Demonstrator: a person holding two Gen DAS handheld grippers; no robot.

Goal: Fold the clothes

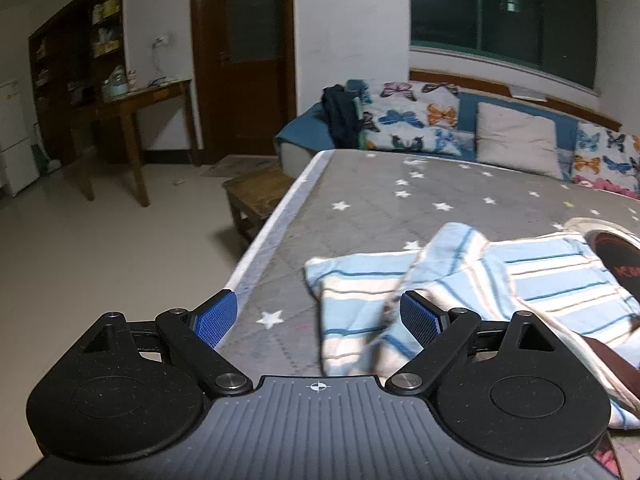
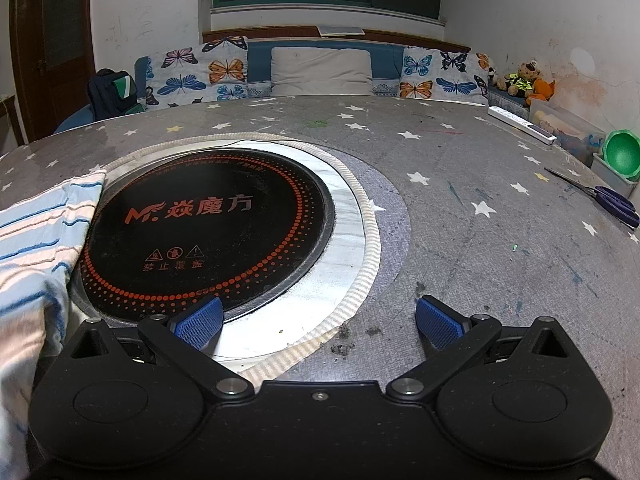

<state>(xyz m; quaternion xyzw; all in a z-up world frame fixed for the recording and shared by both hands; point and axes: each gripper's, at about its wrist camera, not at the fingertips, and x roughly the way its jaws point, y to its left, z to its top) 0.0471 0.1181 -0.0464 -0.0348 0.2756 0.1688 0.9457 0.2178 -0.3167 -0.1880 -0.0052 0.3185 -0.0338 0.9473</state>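
Left wrist view: the left gripper [image 1: 318,316] hangs spread and empty over the left edge of the grey star-printed table [image 1: 360,208]; one blue-and-white striped cloth garment [image 1: 460,280] lies rumpled near that edge, its fabric just behind the right pad. Bare floor lies beyond the edge.

Right wrist view: the right gripper [image 2: 318,318], spread and empty, sits above one round black induction cooktop [image 2: 208,232]; the garment overlaps its left rim. One pair of blue-handled scissors [image 2: 612,200] lies near the table's right edge.

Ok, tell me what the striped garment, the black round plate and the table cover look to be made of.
Striped garment: soft woven or knit cloth, matte; it rumples and drapes. Black round plate: glossy glass or ceramic, probably, with printed orange dots and faint reflections. Table cover: grey starred sheet, likely coated fabric or plastic, given its slight sheen and scuffs.
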